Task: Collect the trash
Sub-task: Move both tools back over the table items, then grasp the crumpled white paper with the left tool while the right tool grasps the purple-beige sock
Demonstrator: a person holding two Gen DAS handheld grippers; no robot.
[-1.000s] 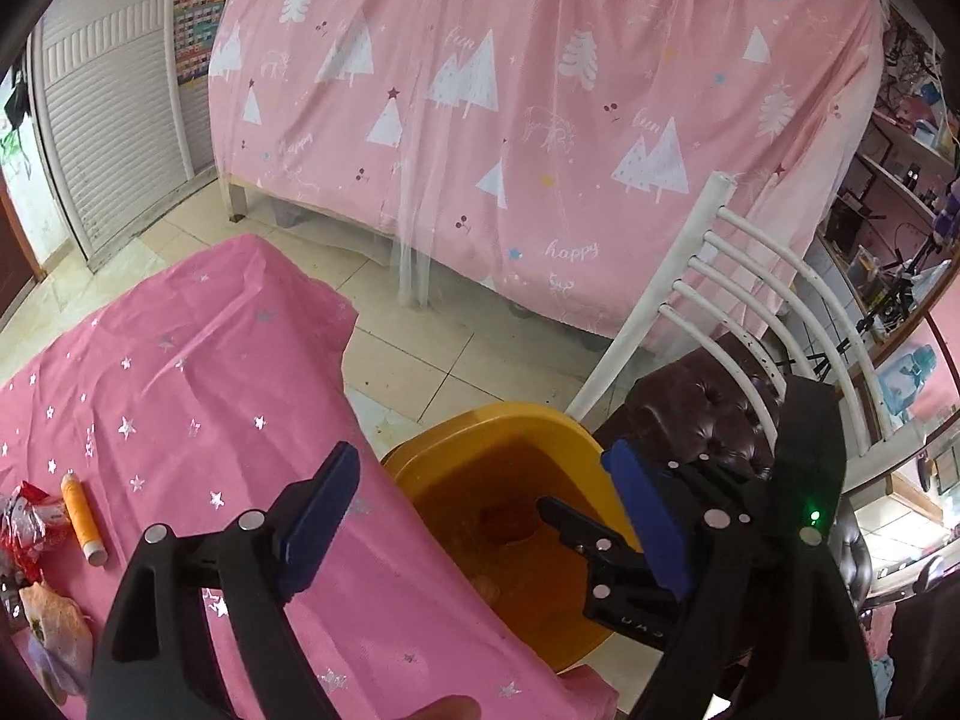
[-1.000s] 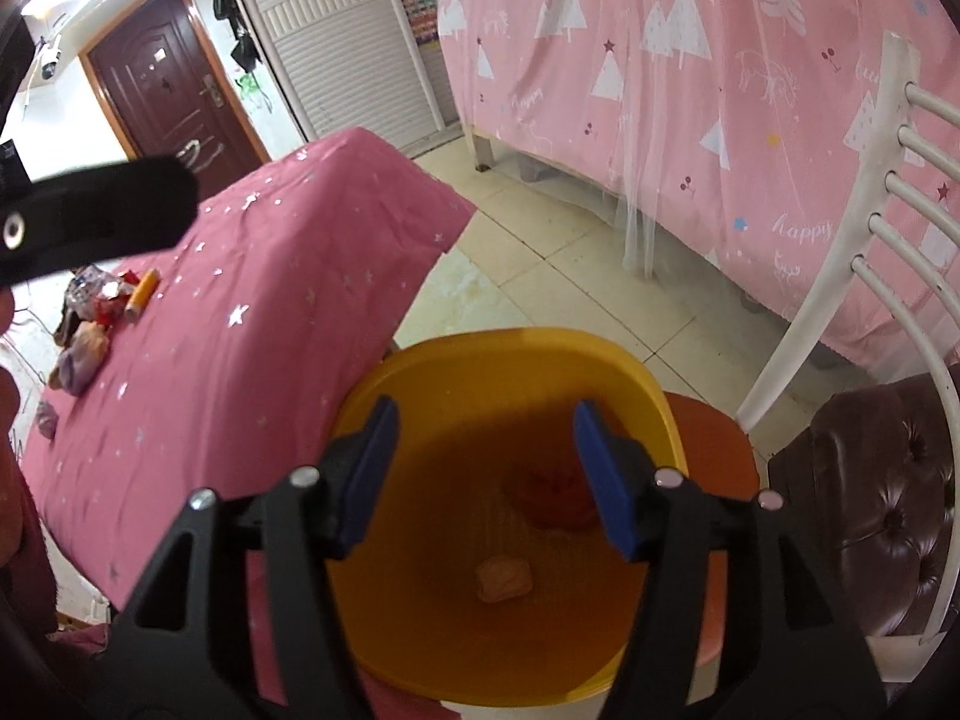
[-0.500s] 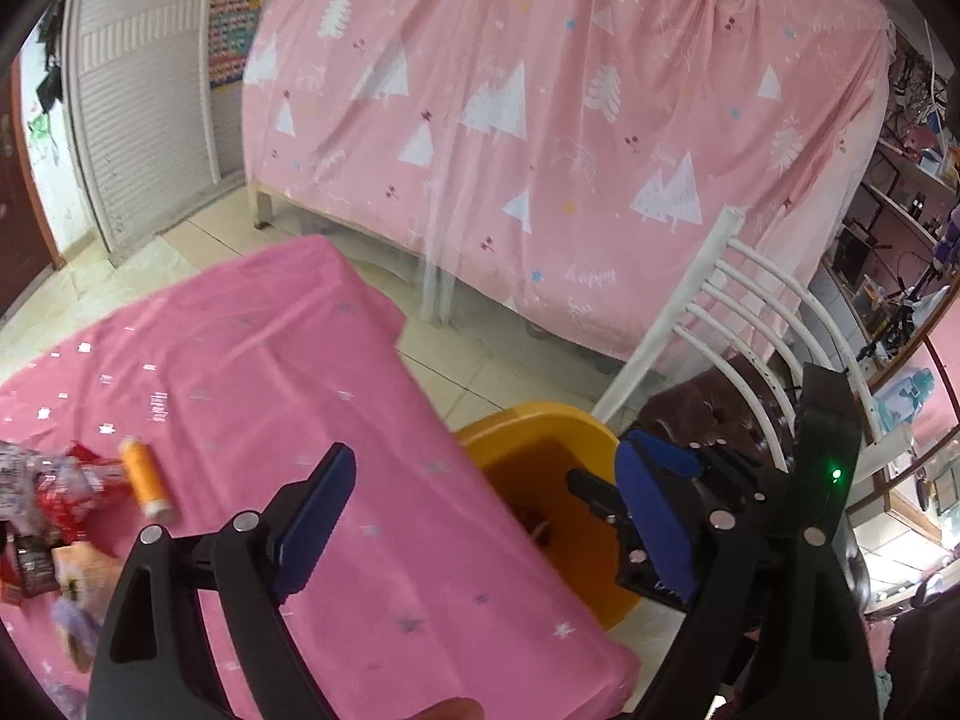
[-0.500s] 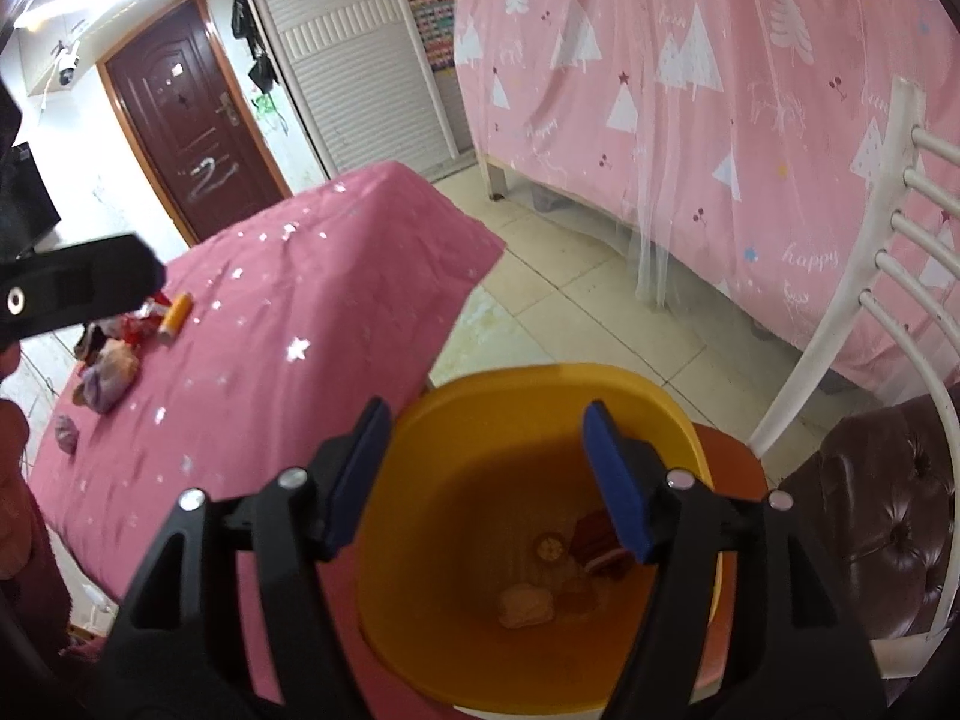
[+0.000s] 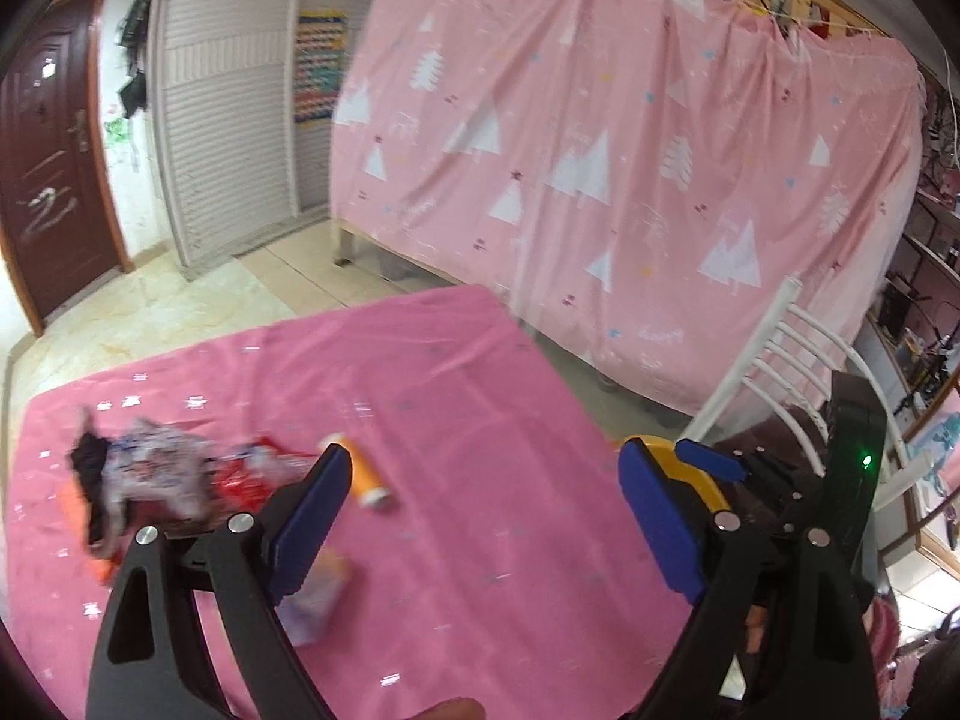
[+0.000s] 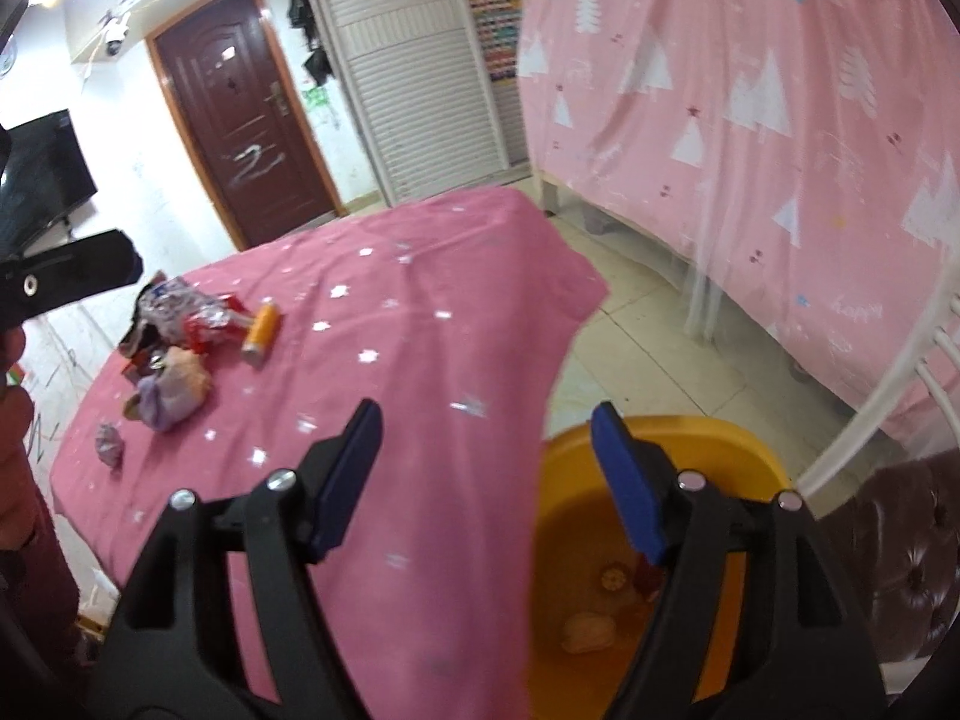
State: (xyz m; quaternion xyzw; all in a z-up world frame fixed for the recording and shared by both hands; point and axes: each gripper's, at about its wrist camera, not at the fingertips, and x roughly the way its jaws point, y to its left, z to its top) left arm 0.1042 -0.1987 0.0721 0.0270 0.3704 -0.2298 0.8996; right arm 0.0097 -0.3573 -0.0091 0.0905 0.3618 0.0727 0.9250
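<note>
Through your left wrist camera, the left gripper [image 5: 480,510] has its fingers spread wide with nothing between them. The trash pile [image 5: 162,474] lies on the pink tablecloth [image 5: 480,408] at about ten o'clock from the fingertips, near but not touching. An orange tube [image 5: 366,471] sits just past the left finger [image 5: 312,510], its long axis running roughly from eleven o'clock to five o'clock, cap end toward you. A blurred pale wrapper [image 5: 318,594] lies under that same finger. The yellow bin [image 5: 690,474] peeks out at three o'clock, beside the white chair [image 5: 774,354].

Through your right wrist camera, the right gripper [image 6: 486,468] is also wide open and empty, hanging over the table edge with the bin [image 6: 690,438] at about four o'clock below it; a few scraps [image 6: 588,630] already lie in the bin's bottom. From here the pile [image 6: 174,324] is well apart at ten o'clock, the tube [image 6: 262,330] on its near side and a purple wad [image 6: 171,390] below it.

Your left hand looks clearly nearer the trash, so the next pick is likely its job. The tube's axis lies close to your line of reach; I'd judge you need to close across its short width.
</note>
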